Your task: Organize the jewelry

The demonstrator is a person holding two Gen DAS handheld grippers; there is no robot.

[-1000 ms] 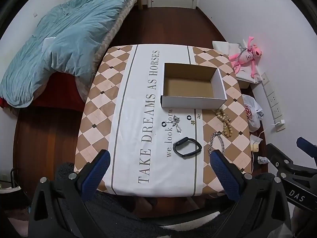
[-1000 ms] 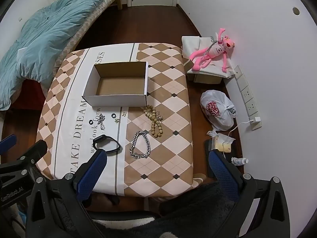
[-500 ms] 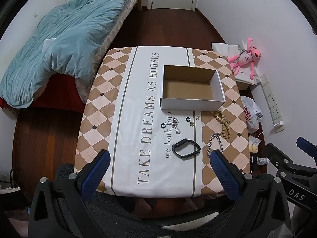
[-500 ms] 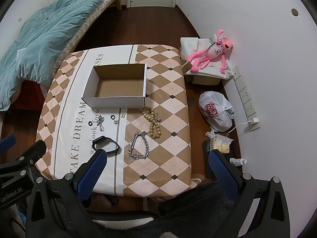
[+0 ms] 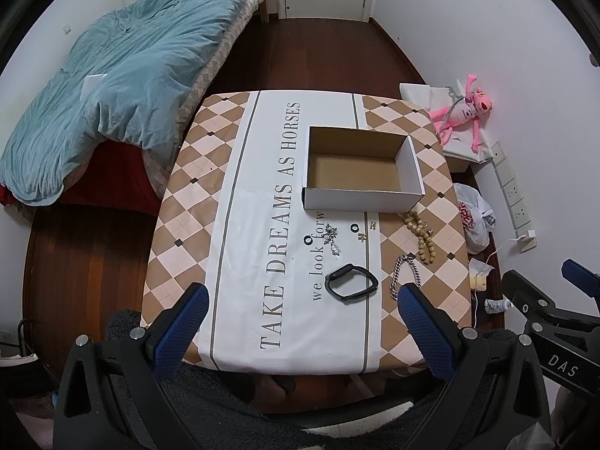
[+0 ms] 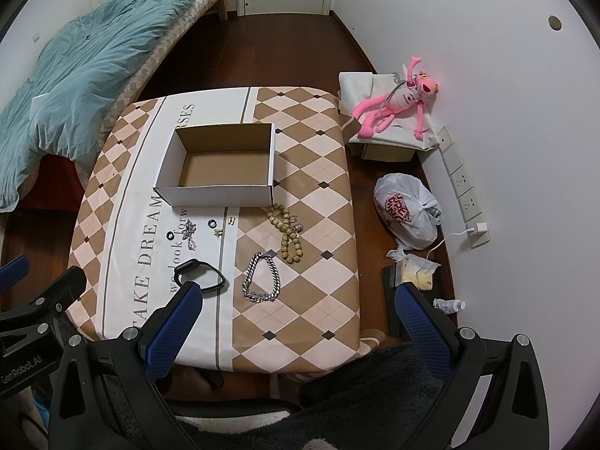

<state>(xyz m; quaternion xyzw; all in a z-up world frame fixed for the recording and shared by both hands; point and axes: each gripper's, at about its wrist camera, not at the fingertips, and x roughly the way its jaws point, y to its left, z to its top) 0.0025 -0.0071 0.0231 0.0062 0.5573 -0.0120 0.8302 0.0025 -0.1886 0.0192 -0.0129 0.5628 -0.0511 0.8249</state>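
Observation:
An empty white cardboard box (image 5: 362,200) (image 6: 221,195) stands open on the table. In front of it lie a black wristband (image 5: 351,283) (image 6: 201,275), a silver chain (image 5: 405,275) (image 6: 261,276), a wooden bead bracelet (image 5: 420,236) (image 6: 288,230), a small silver trinket (image 5: 332,238) (image 6: 189,233), two black rings (image 5: 308,240) (image 5: 353,228) and small gold pieces (image 5: 372,224). My left gripper (image 5: 298,322) is open and empty, held above the table's near edge. My right gripper (image 6: 296,322) is open and empty, above the near right corner.
The table (image 5: 210,195) has a checkered cloth with lettering. A bed with a blue quilt (image 5: 112,75) stands at the left. On the right floor are a pink plush toy (image 6: 397,101), a white plastic bag (image 6: 407,212) and a wall socket strip (image 6: 465,183).
Both grippers have drawn slightly back and up, so the table looks a little smaller and farther. Nothing on the table has moved.

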